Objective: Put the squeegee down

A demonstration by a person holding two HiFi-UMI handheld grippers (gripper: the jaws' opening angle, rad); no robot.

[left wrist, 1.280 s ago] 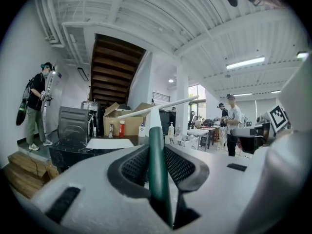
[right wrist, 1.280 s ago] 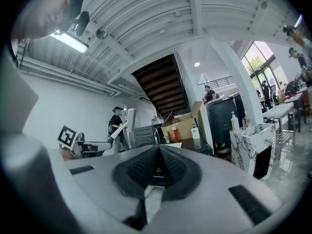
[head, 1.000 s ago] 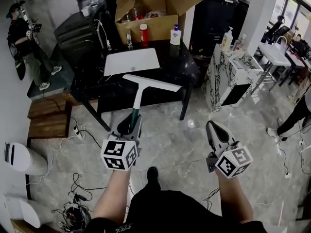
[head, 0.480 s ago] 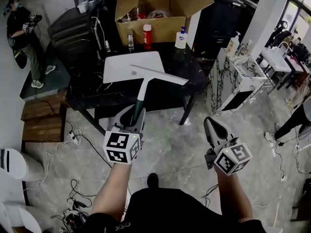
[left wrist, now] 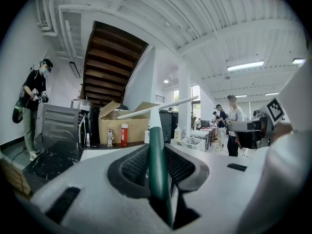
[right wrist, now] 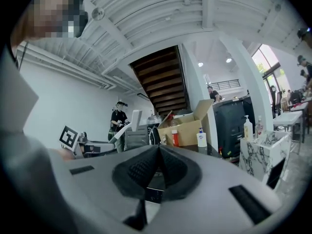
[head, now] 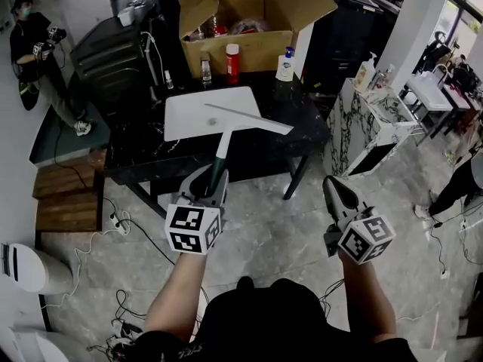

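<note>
My left gripper (head: 210, 176) is shut on the green handle of the squeegee (head: 221, 148), whose white neck and long blade (head: 249, 117) reach out over the near edge of the black table (head: 143, 157). The blade hangs above a white board (head: 189, 110) lying on that table. In the left gripper view the green handle (left wrist: 157, 160) runs up between the dark pads to the white blade (left wrist: 161, 107). To the right, over the floor, my right gripper (head: 337, 190) is shut with nothing in it; its pads (right wrist: 158, 169) meet.
An open cardboard box (head: 249, 29) stands at the table's far side, with a red bottle (head: 232, 62), a clear bottle (head: 206, 69) and a blue-capped bottle (head: 284, 64) in front of it. A marble-look cabinet (head: 362, 123) stands right. Cables (head: 121, 217) lie on the floor at left. A person (head: 34, 47) stands far left.
I have come closer to the table with both grippers. The squeegee's blade, which was short of the table's near edge, is now over the white board.
</note>
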